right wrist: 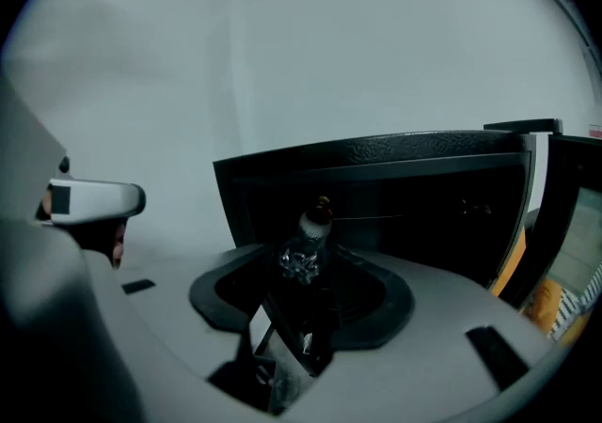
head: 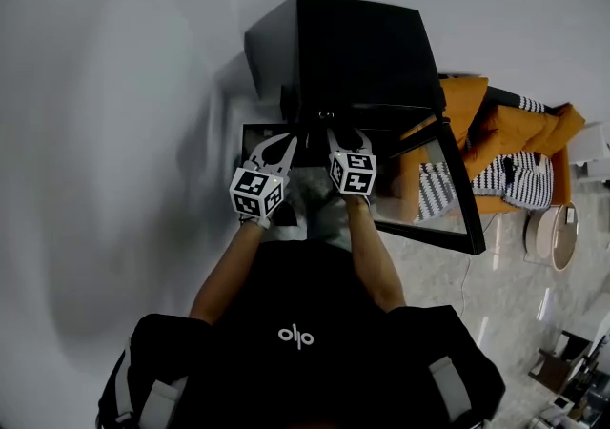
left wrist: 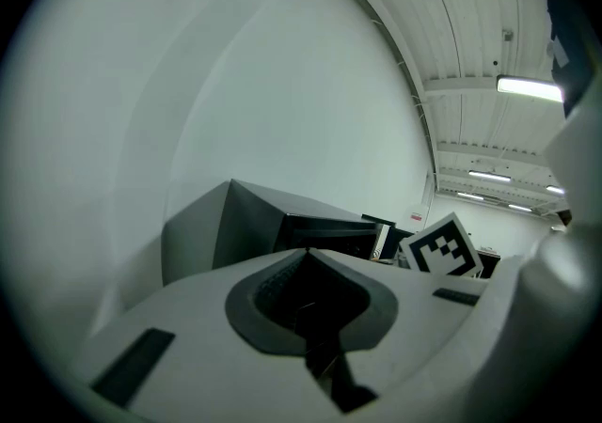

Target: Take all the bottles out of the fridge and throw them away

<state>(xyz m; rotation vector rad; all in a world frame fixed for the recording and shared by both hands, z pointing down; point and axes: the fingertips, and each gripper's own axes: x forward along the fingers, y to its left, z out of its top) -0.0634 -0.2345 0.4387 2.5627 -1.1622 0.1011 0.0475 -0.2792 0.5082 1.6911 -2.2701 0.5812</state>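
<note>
White wall behind open fridge (head: 357, 55): right claw (head: 349, 137) clamps one bottle (right wrist: 306, 244), left claw (head: 275, 147) closed, empty; binning, and probably further bottles, outstanding.

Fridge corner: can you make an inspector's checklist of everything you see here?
Surface: pale stone-look floor; no table in view.
Job's things: black fridge, its glass door swung open; one clear bottle with a white cap.
Clutter: nothing seen.
Grippers: left gripper has its jaws together and holds nothing; right gripper appears shut on the bottle, in front of the fridge opening.
Cables: one thin cord on the floor by the door; where it leads cannot be told.
Surroundings: white wall; orange sofa with striped cushions; a round white object on the floor.
</note>
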